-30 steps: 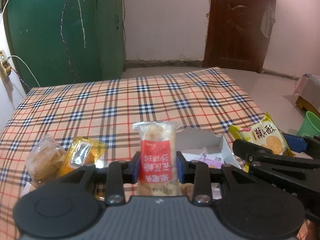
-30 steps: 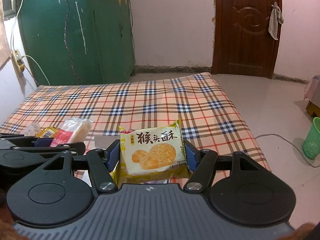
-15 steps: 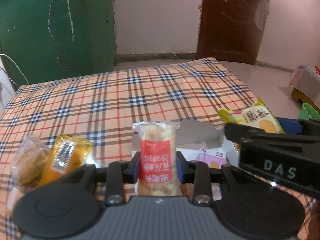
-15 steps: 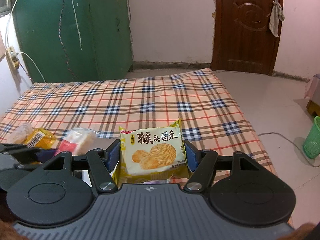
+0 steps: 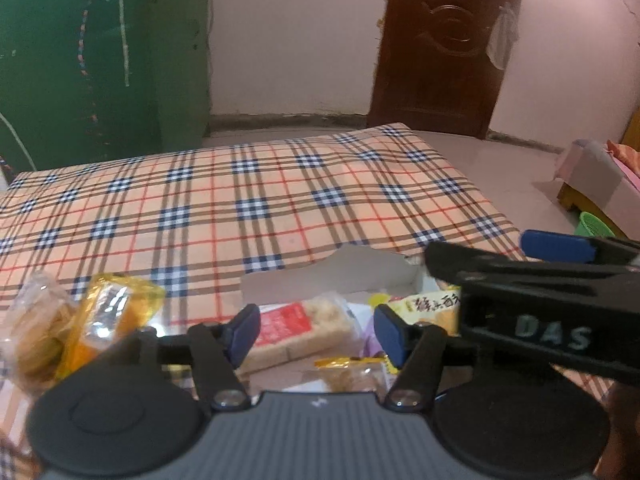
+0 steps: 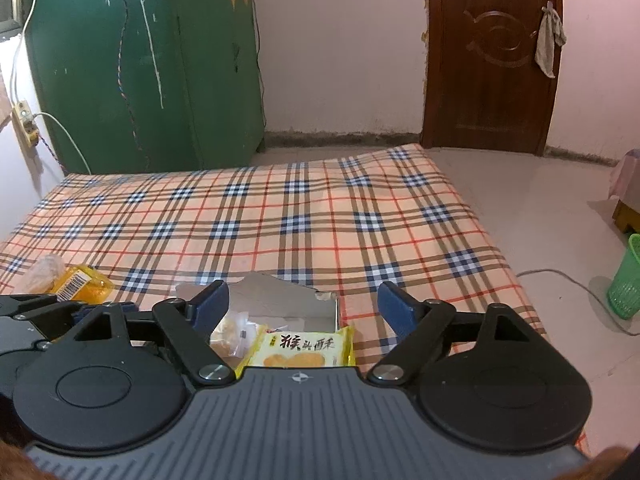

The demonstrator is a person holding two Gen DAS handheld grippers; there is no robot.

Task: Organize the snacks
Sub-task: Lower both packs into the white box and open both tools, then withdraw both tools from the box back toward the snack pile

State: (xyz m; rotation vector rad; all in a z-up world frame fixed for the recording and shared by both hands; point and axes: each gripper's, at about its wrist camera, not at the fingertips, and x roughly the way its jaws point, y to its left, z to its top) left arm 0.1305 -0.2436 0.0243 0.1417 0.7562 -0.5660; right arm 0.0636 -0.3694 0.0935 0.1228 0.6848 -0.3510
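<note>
Over the plaid bedspread (image 6: pixel 320 216): both grippers are hovering above a shallow white cardboard box (image 6: pixel 288 304) sitting near the front edge of the bed.
Box: its far wall is torn and ragged; snacks are lying loose inside it, so the task looks part done.
Right gripper (image 6: pixel 304 308): its jaws are opening wide with nothing between the pads; the yellow biscuit packet (image 6: pixel 304 350) is lying flat in the box below, against the right wall.
Left gripper (image 5: pixel 316 334): its jaws are opening; the red-labelled rice cake packet (image 5: pixel 300 334) is lying between and below the blue pads, which are not pressing it.
Left outside: an orange-yellow wrapped snack (image 5: pixel 108 320) and a clear bag of brown cookies (image 5: pixel 32 340) are resting on the bedspread just left of the box, touching each other.
Risk 1: the 2 grippers are crowding each other over the box, so a sideways pull-out could be knocking one into the other.
Risk 2: the rice cake packet is lying tilted on other snacks and may be sliding toward the torn wall.
Risk 3: the box looks light, so a snagged finger could be dragging it across the soft bed.
Risk 4: the crinkly wrappers outside may be slipping from a shallow pinch.
Writing: "DAS" is showing on the right gripper's side in the left view; the yellow packet is carrying 4 large Chinese characters, roughly 猴头酥 with 1 unclear; a barcode is showing on the orange-yellow wrapper; the red label's print is too blurred to read.
</note>
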